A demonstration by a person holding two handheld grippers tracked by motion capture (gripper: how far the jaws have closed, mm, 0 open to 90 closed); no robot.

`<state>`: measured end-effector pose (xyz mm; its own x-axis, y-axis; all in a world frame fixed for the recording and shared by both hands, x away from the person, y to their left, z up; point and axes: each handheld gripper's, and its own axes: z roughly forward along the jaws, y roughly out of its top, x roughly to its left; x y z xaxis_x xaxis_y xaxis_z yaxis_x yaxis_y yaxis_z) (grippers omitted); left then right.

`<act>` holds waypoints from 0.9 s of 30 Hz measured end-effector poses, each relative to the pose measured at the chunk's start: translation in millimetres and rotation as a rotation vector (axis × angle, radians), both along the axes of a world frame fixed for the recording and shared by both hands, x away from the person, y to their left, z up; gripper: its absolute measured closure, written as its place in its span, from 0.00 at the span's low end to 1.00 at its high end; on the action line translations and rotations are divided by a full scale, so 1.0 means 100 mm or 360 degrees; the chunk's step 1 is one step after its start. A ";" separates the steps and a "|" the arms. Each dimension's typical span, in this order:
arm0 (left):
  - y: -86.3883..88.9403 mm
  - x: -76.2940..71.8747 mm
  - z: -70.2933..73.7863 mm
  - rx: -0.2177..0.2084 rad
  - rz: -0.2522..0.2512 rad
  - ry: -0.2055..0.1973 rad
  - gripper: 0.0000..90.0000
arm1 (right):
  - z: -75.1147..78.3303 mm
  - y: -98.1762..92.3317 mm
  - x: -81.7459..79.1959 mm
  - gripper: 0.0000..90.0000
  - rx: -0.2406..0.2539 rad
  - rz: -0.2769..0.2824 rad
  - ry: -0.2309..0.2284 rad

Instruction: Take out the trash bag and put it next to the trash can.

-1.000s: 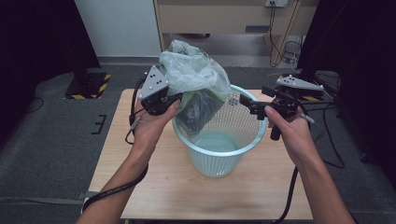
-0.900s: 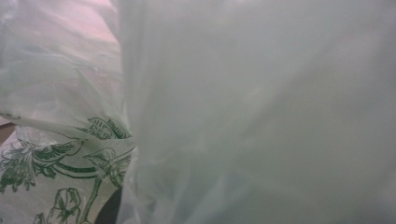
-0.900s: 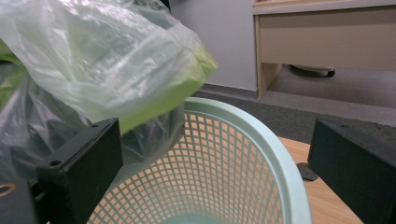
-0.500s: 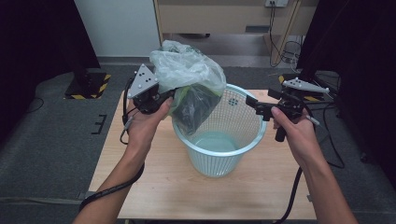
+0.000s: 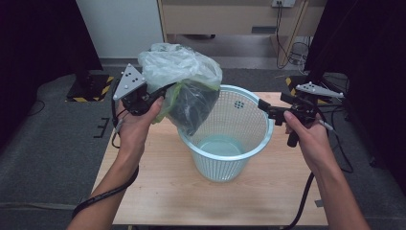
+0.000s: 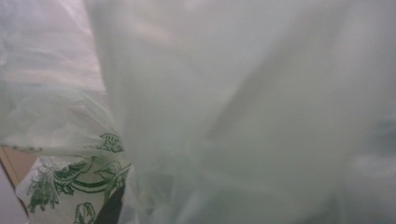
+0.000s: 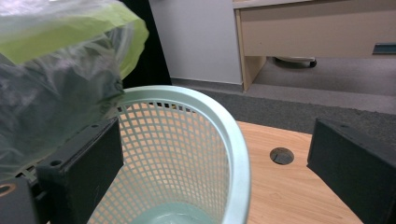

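Observation:
My left gripper (image 5: 163, 92) is shut on the gathered neck of a clear plastic bag (image 5: 186, 81) that is stuffed with dark and green contents. The bag hangs tilted over the left rim of a pale blue mesh basket (image 5: 225, 163) standing on the wooden table (image 5: 158, 191). In the left gripper view the bag (image 6: 233, 116) presses against the lens, and a white sheet with green print (image 6: 70, 186) shows at the lower left. My right gripper (image 5: 266, 109) is open at the basket's right rim (image 7: 236, 154). One jaw is inside the basket and one outside, neither touching it.
A round cable hole (image 7: 282, 155) sits in the tabletop beyond the basket. A wooden cabinet (image 5: 230, 19) stands behind the table, cables (image 5: 297, 52) lie at the back right, and a yellow-and-black striped base (image 5: 91, 86) rests on the grey carpet at the left.
My left hand has carried the bag leftward and slightly up, so less of it hangs inside the basket. My right hand has drifted a little right and down at the rim.

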<state>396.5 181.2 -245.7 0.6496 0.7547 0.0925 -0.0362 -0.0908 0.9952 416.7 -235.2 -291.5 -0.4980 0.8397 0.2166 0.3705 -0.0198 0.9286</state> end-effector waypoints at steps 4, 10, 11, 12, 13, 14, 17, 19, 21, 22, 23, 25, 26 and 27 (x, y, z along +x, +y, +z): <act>0.09 -0.01 -0.01 -0.0019 0.0027 0.0001 0.99 | -0.01 -0.03 0.01 0.04 0.0000 -0.0011 0.0008; 0.26 -0.03 0.02 -0.0046 0.0064 -0.0014 0.99 | -0.05 -0.10 0.02 0.04 -0.0011 -0.0035 0.0022; 0.28 -0.04 0.02 -0.0048 0.0069 -0.0016 0.99 | -0.06 -0.11 0.02 0.04 -0.0011 -0.0041 0.0023; 0.30 -0.05 0.02 -0.0049 0.0076 -0.0018 0.99 | -0.06 -0.12 0.02 0.04 -0.0009 -0.0042 0.0026; 0.30 -0.05 0.02 -0.0049 0.0076 -0.0018 0.99 | -0.07 -0.14 0.02 0.04 -0.0009 -0.0047 0.0027; 0.35 -0.05 0.03 -0.0050 0.0088 -0.0019 0.99 | -0.08 -0.15 0.02 0.04 -0.0008 -0.0049 0.0031; 0.40 -0.06 0.03 -0.0045 0.0099 -0.0019 0.99 | -0.10 -0.18 0.03 0.04 -0.0011 -0.0056 0.0039; 0.48 -0.07 0.04 -0.0040 0.0119 -0.0021 0.99 | -0.12 -0.23 0.02 0.04 -0.0014 -0.0074 0.0042; 0.52 -0.08 0.04 -0.0040 0.0131 -0.0020 0.99 | -0.13 -0.26 0.02 0.04 -0.0013 -0.0080 0.0047; 0.55 -0.09 0.04 -0.0039 0.0137 -0.0022 0.99 | -0.14 -0.27 0.01 0.04 -0.0016 -0.0085 0.0050; 0.57 -0.09 0.03 -0.0038 0.0143 -0.0020 0.99 | -0.15 -0.29 0.01 0.04 -0.0018 -0.0088 0.0053; 0.60 -0.10 0.02 -0.0038 0.0152 -0.0021 0.99 | -0.18 -0.31 0.01 0.04 -0.0022 -0.0096 0.0058; 0.62 -0.10 0.02 -0.0038 0.0158 -0.0020 0.99 | -0.19 -0.32 0.01 0.04 -0.0025 -0.0096 0.0060; 0.62 -0.10 0.02 -0.0038 0.0158 -0.0020 0.99 | -0.20 -0.33 0.01 0.04 -0.0021 -0.0102 0.0062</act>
<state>386.5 243.5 -243.8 0.5703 0.8174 0.0813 -0.0405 -0.0709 0.9967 417.6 -268.4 -311.1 -0.4343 0.8726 0.2235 0.4049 -0.0326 0.9138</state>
